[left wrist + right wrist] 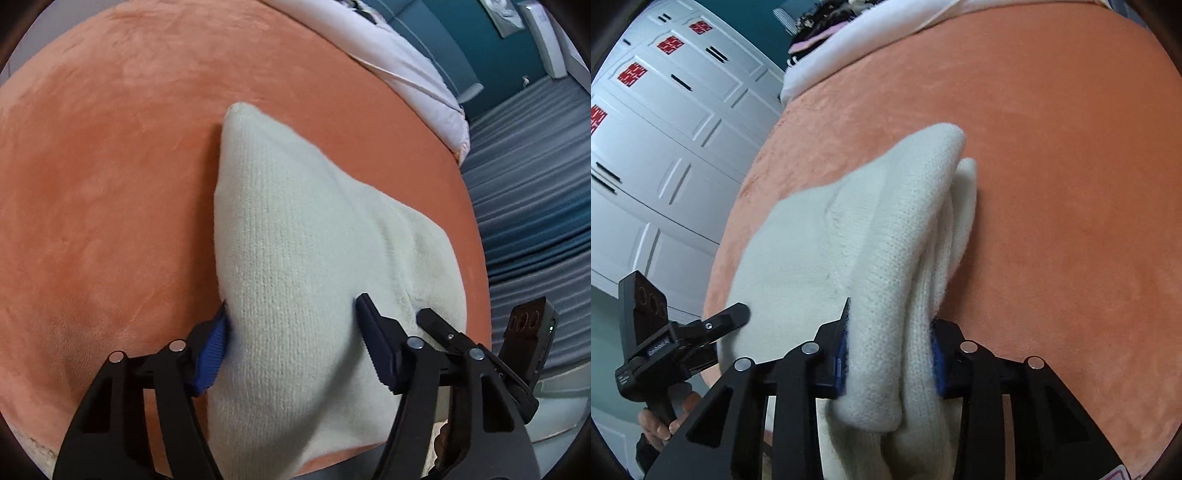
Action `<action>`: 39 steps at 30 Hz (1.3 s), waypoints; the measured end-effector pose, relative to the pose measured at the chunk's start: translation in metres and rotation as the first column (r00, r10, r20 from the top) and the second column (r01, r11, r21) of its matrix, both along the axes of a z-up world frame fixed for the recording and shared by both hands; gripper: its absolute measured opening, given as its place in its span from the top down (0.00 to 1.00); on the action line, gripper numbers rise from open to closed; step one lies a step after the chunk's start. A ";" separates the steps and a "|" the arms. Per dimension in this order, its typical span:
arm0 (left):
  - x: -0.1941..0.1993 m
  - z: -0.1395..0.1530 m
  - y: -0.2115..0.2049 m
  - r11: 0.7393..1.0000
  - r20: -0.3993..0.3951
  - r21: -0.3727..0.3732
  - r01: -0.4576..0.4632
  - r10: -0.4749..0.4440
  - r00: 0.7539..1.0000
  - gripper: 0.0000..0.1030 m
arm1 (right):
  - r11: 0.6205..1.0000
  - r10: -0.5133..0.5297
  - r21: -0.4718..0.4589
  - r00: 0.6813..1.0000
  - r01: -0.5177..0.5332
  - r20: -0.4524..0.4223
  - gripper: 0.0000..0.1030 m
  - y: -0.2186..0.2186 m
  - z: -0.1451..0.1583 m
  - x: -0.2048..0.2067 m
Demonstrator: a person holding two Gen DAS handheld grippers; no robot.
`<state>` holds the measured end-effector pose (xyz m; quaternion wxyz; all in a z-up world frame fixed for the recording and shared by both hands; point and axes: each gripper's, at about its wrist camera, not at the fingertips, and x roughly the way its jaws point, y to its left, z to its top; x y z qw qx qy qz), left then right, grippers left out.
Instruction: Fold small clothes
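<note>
**Two claws hold a knit top**

The left claw [291, 332] and the right claw [890, 332] each pinch a bunch of the soft, cream knit top [295, 229]. It droops over the fuzzy orange blanket [110, 184]. I think a fold is half done; next, lay it flat.

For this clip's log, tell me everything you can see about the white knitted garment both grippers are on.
The white knitted garment is a cream, fine-ribbed knit, soft and slightly fuzzy. It is bunched and doubled over, not flat: the right wrist view shows several layers stacked along one folded edge. It lies on the orange plush cover, near its edge, one corner pointing away from the grippers. The left gripper has fabric between its blue-padded fingers; whether it pinches is unclear. The right gripper is clamped on the thick bundle. What kind of garment it is cannot be told.
</note>
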<state>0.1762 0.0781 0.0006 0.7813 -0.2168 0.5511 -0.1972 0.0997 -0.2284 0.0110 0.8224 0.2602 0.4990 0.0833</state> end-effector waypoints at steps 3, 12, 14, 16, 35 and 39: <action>-0.008 0.012 -0.012 0.999 0.070 0.007 0.050 -0.051 0.996 0.41 | 0.997 -0.004 -0.080 0.998 0.010 0.069 0.67 -0.001 0.021 -0.018; -0.046 0.026 -0.025 0.974 0.148 0.226 -0.015 -0.019 0.989 0.34 | 0.979 -0.073 -0.191 0.997 0.065 -0.037 0.53 -0.017 0.007 -0.037; -0.061 0.043 -0.032 0.956 0.191 0.294 -0.021 -0.037 0.981 0.30 | 0.965 -0.068 -0.252 0.998 0.066 0.001 0.53 -0.012 0.027 -0.051; -0.072 0.053 -0.038 0.938 0.213 0.345 -0.026 -0.051 0.976 0.29 | 0.956 -0.074 -0.284 0.997 0.078 0.026 0.53 -0.009 0.038 -0.068; -0.099 -0.002 -0.053 0.834 0.074 0.551 0.000 -0.049 0.996 0.33 | 0.939 -0.040 -0.345 0.994 0.002 -0.101 1.00 0.013 -0.004 -0.074; -0.106 -0.002 -0.058 0.827 0.069 0.562 0.013 -0.062 0.996 0.33 | 0.945 -0.062 -0.326 0.994 0.030 -0.090 0.99 0.010 0.005 -0.090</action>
